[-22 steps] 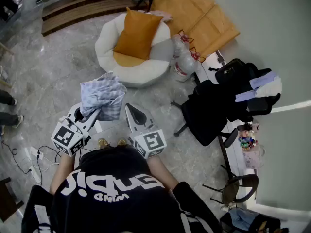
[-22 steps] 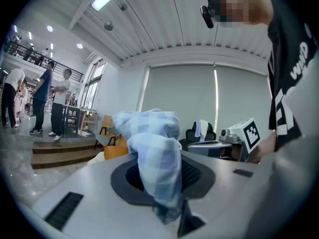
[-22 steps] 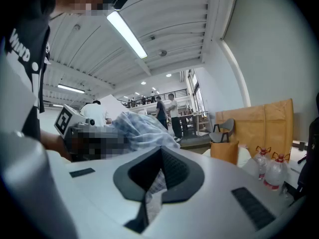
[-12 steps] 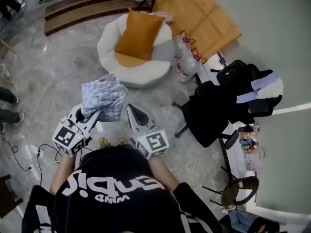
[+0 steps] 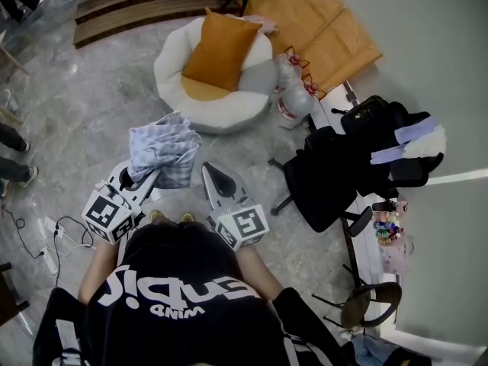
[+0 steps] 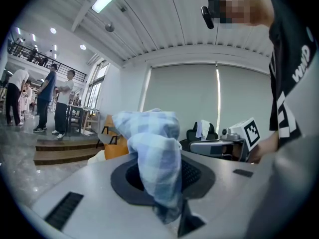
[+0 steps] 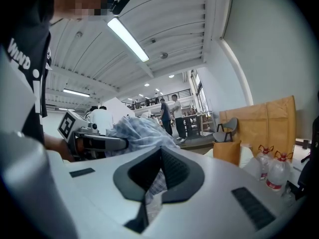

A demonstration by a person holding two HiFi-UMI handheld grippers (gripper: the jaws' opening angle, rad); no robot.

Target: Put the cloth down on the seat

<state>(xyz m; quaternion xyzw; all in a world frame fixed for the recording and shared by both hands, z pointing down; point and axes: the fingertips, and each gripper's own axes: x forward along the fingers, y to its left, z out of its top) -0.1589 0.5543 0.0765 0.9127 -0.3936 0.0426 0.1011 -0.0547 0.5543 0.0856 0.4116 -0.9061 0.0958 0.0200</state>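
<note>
One checked cloth (image 5: 162, 151) clenched in left hand-held gripper (image 5: 150, 179), right hand-held gripper (image 5: 208, 171) closed, empty.

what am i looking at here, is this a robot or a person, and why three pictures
It is a person, not a robot. They wear a camera on the head and hold a two-jaw gripper in each hand. The top-down picture is the head view. The other two come from cameras riding on each gripper, looking along its jaws. The cubes with square markers are parts of the grippers.

The left gripper is clamped on a blue checked cloth, which hangs bunched above the marble floor. The right gripper beside it has its jaws together and holds nothing that I can see.

Ahead stands a round white seat with an orange cushion on it. The cloth is not on the seat yet. Two water bottles stand beside the seat.
</note>
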